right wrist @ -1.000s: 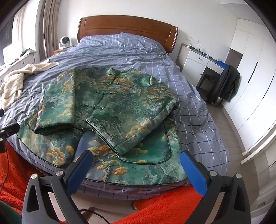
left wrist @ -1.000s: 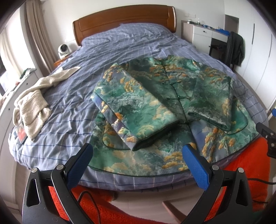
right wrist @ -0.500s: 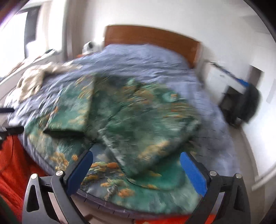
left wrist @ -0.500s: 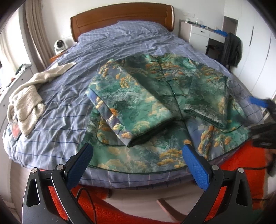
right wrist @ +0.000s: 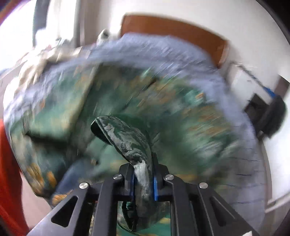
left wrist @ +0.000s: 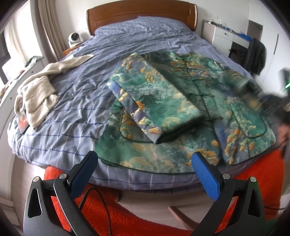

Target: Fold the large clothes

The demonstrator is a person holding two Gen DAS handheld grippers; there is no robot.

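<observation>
At the far left of the left wrist view we see a cream towel point(left wrist: 39, 90) lying on the bed point(left wrist: 76, 112), well apart from the jacket point(left wrist: 163, 101). A small white fan point(left wrist: 74, 38) stands beside the wooden headboard point(left wrist: 141, 13). The bed carries a blue checked sheet.

The jacket, green brocade with orange patches, lies spread near the foot of the bed. One sleeve point(left wrist: 155, 105) is folded across its front, cuff toward us. The hem reaches the edge of the mattress.

Our left tool point(left wrist: 145, 169) hangs just short of that hem, its blue pads point(left wrist: 206, 178) spread wide with nothing between them. Below it we see orange fabric point(left wrist: 126, 217) and a black cable point(left wrist: 101, 205).

Further right in this view, the jacket's right side is smeared by motion, and something dark and blurred crosses it; we cannot tell what it is. A white cabinet point(left wrist: 223, 35) and a dark garment point(left wrist: 256, 56) on a chair stand by the wall.

In the right wrist view, most of the scene is blurred. Our right tool point(right wrist: 144, 183) is closed tight on a fold of the jacket point(right wrist: 130, 141), which rises between the blue pads point(right wrist: 155, 188) and loops up ahead of them. The bed point(right wrist: 250, 163) and headboard point(right wrist: 181, 32) show only as streaks.
</observation>
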